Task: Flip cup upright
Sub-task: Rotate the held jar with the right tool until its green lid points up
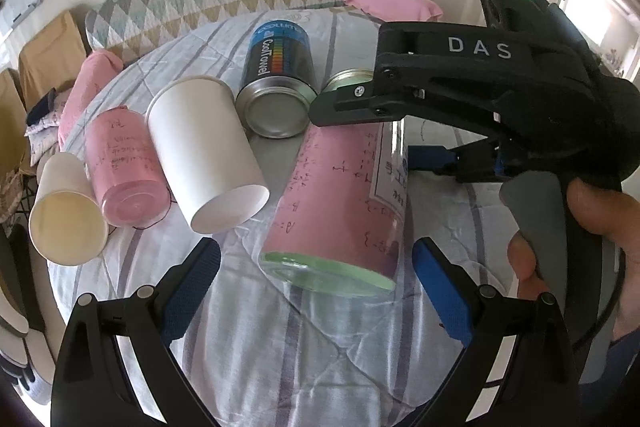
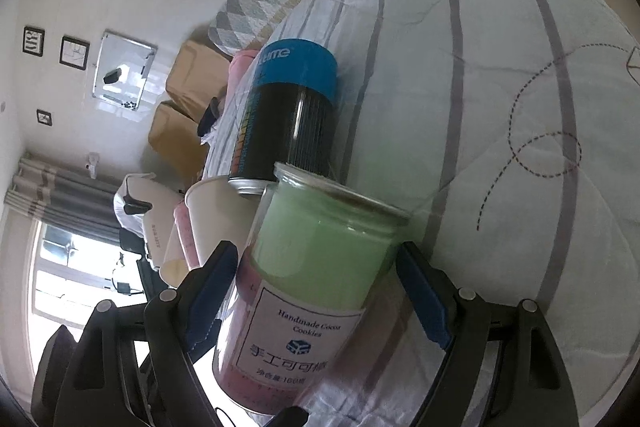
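A clear jar with pink paper and a green end [image 1: 340, 203] lies on its side on the striped bed cover [image 1: 280, 347]. My left gripper [image 1: 316, 291] is open just in front of its green end, not touching. My right gripper [image 2: 316, 291] is open with the jar [image 2: 312, 267] between its blue pads [image 2: 424, 299]; contact cannot be told. In the left wrist view the right gripper's body [image 1: 480, 83] reaches over the jar from the right. A white paper cup [image 1: 204, 155] lies on its side to the left.
A black and blue tin [image 1: 280, 83] lies behind the jar. A small pink jar [image 1: 124, 167] and a second white cup [image 1: 66, 215] lie at the left. A metal lid [image 1: 348, 79] lies by the tin. Pink pillows [image 1: 392, 1] sit at the bed's far edge.
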Tool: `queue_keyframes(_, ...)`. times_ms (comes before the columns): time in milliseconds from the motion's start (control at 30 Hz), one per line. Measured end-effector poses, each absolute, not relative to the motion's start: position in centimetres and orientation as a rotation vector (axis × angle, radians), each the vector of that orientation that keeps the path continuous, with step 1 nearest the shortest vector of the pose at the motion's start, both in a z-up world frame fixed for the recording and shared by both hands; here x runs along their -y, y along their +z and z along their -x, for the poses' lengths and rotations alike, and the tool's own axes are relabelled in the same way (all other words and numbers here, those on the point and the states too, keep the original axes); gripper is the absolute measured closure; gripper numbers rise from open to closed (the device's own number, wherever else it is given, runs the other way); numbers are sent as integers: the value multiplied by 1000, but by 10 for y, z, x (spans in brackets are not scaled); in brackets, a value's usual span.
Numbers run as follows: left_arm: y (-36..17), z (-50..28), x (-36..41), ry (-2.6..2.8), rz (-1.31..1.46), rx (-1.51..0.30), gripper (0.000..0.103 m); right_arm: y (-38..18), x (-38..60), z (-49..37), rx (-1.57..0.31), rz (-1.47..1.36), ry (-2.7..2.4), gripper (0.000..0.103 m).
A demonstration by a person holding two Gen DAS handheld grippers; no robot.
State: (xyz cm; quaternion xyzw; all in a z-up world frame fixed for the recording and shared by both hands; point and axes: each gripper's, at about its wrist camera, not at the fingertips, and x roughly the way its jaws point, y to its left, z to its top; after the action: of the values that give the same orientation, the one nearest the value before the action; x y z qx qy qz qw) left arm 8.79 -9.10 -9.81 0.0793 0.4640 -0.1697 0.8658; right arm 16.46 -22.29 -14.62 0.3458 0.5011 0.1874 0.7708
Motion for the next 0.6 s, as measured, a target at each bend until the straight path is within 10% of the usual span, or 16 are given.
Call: queue_keyframes(600, -94, -87, 92, -346, -178, -967, 3, -81, 225, -133, -767, -332, 253, 23)
